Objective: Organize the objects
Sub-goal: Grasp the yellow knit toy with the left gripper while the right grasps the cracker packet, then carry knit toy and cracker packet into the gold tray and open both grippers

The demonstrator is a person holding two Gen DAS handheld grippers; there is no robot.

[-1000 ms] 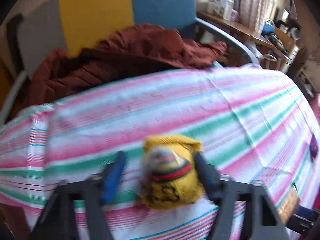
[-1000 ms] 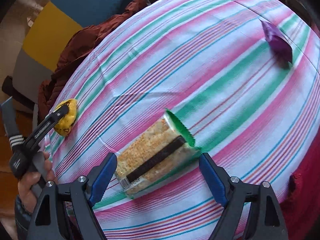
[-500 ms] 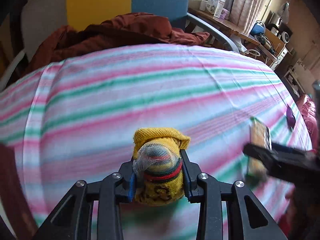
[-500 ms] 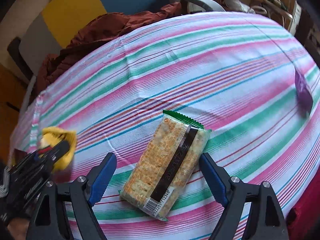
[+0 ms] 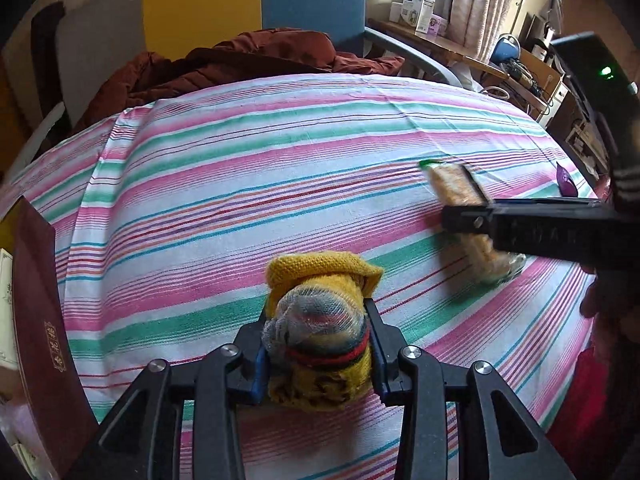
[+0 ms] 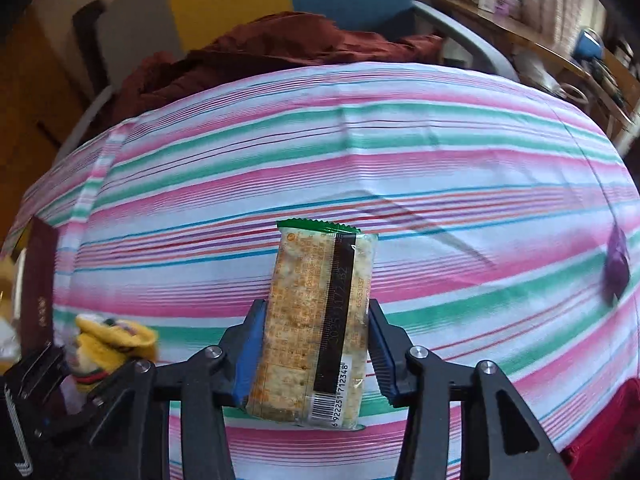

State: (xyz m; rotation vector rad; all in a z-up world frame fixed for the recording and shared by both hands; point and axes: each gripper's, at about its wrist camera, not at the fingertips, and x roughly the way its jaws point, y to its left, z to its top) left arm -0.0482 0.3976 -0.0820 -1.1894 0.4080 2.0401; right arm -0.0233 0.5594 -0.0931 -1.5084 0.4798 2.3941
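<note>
A rolled yellow knitted sock [image 5: 320, 320] with red and dark bands sits between the fingers of my left gripper [image 5: 318, 344]. The pads press its sides while the jaws are opening slightly. It hangs just above the striped tablecloth [image 5: 240, 180]. My right gripper [image 6: 316, 340] is closing on a clear cracker packet [image 6: 320, 280] with a green end and a black strip, and its blue pads touch both long edges. In the left wrist view the cracker packet [image 5: 452, 184] lies to the right in the right gripper [image 5: 464, 220]. The sock [image 6: 112, 336] shows at the lower left of the right wrist view.
A small purple wrapper [image 6: 618, 268] lies near the table's right edge. A dark red book [image 5: 40, 320] stands at the left edge. A rust-coloured jacket [image 5: 260, 56] is heaped on the chair behind the table. A cluttered wooden shelf [image 5: 460, 44] runs along the back right.
My left gripper shut on the yellow sock and carried it towards the table's middle. The right gripper rolled to line up with the cracker packet and shut on its long sides.
</note>
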